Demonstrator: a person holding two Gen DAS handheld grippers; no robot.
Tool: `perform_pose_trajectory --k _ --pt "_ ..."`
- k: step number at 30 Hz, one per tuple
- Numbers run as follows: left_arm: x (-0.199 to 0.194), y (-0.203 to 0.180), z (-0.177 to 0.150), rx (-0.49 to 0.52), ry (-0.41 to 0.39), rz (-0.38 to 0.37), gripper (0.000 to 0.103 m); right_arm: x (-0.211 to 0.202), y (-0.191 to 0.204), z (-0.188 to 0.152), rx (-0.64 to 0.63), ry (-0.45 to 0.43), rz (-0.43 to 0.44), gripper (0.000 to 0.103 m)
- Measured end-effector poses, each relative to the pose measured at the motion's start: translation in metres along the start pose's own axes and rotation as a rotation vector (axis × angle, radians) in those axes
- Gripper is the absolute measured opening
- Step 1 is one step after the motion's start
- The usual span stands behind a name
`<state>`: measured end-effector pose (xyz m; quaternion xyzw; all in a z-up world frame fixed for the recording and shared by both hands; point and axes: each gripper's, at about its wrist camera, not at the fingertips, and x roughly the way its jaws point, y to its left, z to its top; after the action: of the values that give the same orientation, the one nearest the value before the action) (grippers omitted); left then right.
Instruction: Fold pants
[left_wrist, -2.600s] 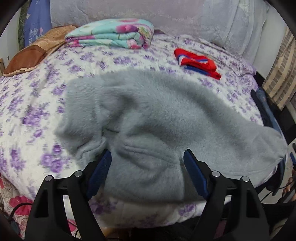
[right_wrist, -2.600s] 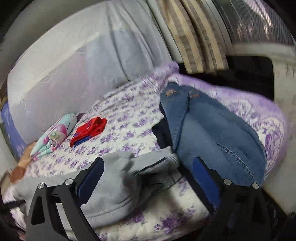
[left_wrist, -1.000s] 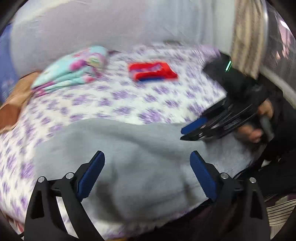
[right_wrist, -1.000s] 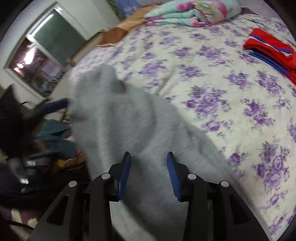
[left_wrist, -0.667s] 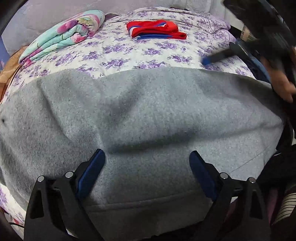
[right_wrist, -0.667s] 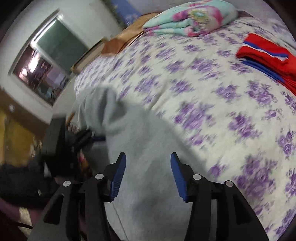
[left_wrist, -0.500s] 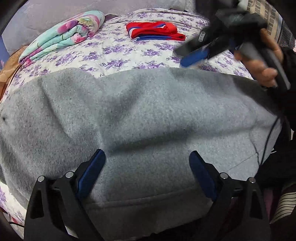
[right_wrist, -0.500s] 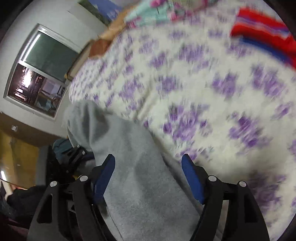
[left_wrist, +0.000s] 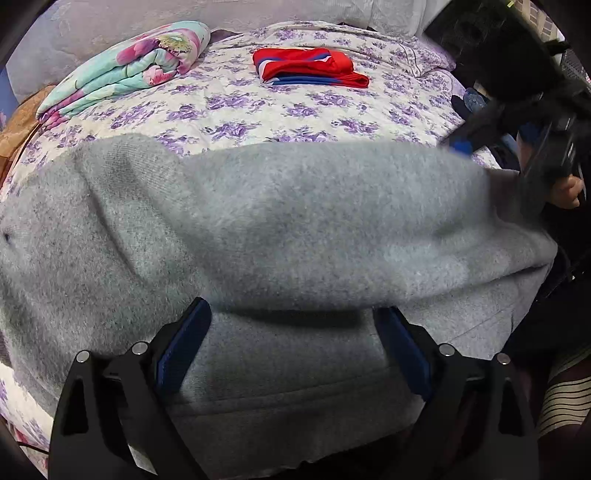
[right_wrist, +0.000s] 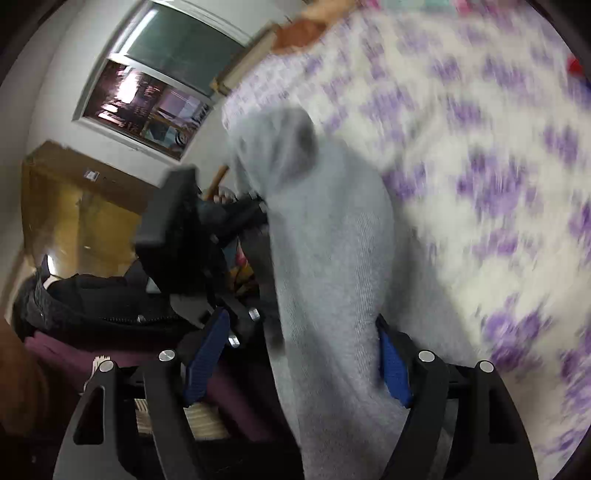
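Bed: a wide mattress under a white sheet printed with purple flowers (left_wrist: 229, 107); everything I work on lies on it.
Pants: the fuzzy grey fleece pants (left_wrist: 295, 229) sprawl across the near edge of the bed, one layer lapped over another, with a soft fold ridge just ahead of my left tool. In the right wrist view the same grey pants (right_wrist: 332, 277) run as a long band between my right fingers and away toward the bed's edge.
Progress: I judge the first lengthwise fold is laid but loose and uneven. Smoothing it and folding the length over look still to come.
Blanket: a folded floral quilt in teal and pink (left_wrist: 125, 70) at the far left of the bed, well apart from the pants.
Red garment: a folded red, blue and white piece (left_wrist: 306, 70) at the far middle, already neat.
Left gripper (left_wrist: 293, 349): released, blue pads spread wide over the grey fleece, pinching nothing.
Right gripper (right_wrist: 303, 363): its jaws have just been opening; fleece passes between the pads. One side stands clear, and the fabric hides the other pad's edge. I read it as let go.
Containers: none in view; the folded pieces lie bare on the sheet.
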<state>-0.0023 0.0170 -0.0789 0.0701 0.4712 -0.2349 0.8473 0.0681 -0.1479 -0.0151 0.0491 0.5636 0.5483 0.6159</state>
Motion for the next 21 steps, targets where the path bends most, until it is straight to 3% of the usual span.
perform_pose_trajectory --k 2,7,11,13,15,18,21 --pt "0.001 0.001 0.001 0.000 0.001 0.001 0.090 -0.011 0.011 -0.001 -0.044 -0.051 -0.018 0.077" --pt "0.001 0.002 0.000 0.002 -0.001 0.002 0.090 -0.004 0.038 -0.008 -0.148 -0.038 -0.144 0.076" --pt "0.001 0.002 0.000 -0.002 -0.003 0.004 0.090 -0.010 0.048 -0.014 -0.186 -0.040 -0.138 0.077" --pt "0.001 0.002 0.001 0.000 -0.001 0.006 0.090 0.006 0.044 -0.014 -0.163 0.021 -0.110 0.077" --pt "0.001 0.002 0.001 -0.002 -0.003 0.007 0.090 0.021 0.047 -0.016 -0.177 0.071 -0.146 0.077" --pt "0.002 0.004 0.001 0.003 -0.002 0.010 0.090 0.036 0.039 -0.010 -0.131 0.091 -0.135 0.077" --pt "0.001 0.003 0.000 0.003 -0.006 0.014 0.090 0.055 0.006 0.001 -0.031 0.101 -0.189 0.077"
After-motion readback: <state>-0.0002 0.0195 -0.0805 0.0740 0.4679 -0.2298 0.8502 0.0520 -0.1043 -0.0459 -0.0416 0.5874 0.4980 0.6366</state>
